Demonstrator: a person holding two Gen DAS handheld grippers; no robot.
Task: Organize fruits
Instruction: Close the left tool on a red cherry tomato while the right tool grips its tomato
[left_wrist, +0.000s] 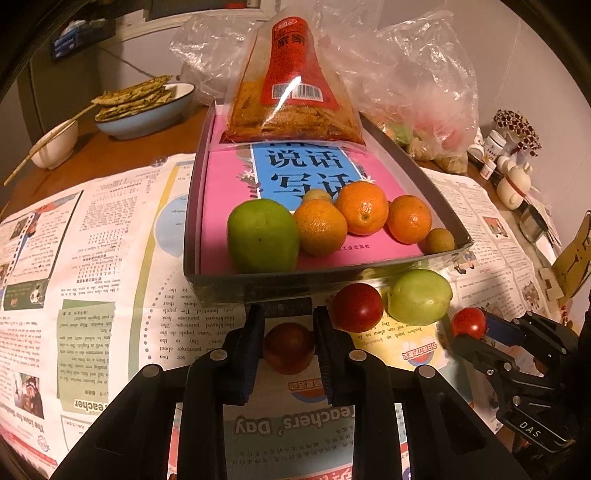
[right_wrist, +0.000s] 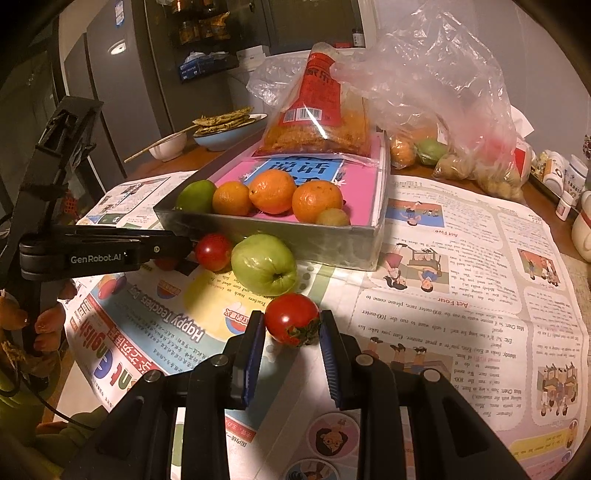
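Observation:
My left gripper (left_wrist: 289, 325) is shut on a dark red tomato (left_wrist: 289, 349) that rests on the newspaper just in front of the grey tray (left_wrist: 280, 284). My right gripper (right_wrist: 291, 316) is shut on a bright red tomato (right_wrist: 291, 321), also low over the paper. Between the two lie a loose red tomato (left_wrist: 356, 307) and a green fruit (left_wrist: 419, 297). Inside the tray, on a pink book, sit a green apple (left_wrist: 262, 234), three oranges (left_wrist: 364, 208) and two small yellowish fruits. In the right wrist view the left gripper (right_wrist: 186, 245) mostly hides its tomato.
A snack bag (left_wrist: 291, 99) leans at the tray's far end. A clear plastic bag (right_wrist: 461, 122) with more fruit lies behind on the right. A blue bowl (left_wrist: 147, 118) of flatbreads and a white bowl with chopsticks stand back left. Jars line the right edge. Newspaper (right_wrist: 461, 295) covers the table.

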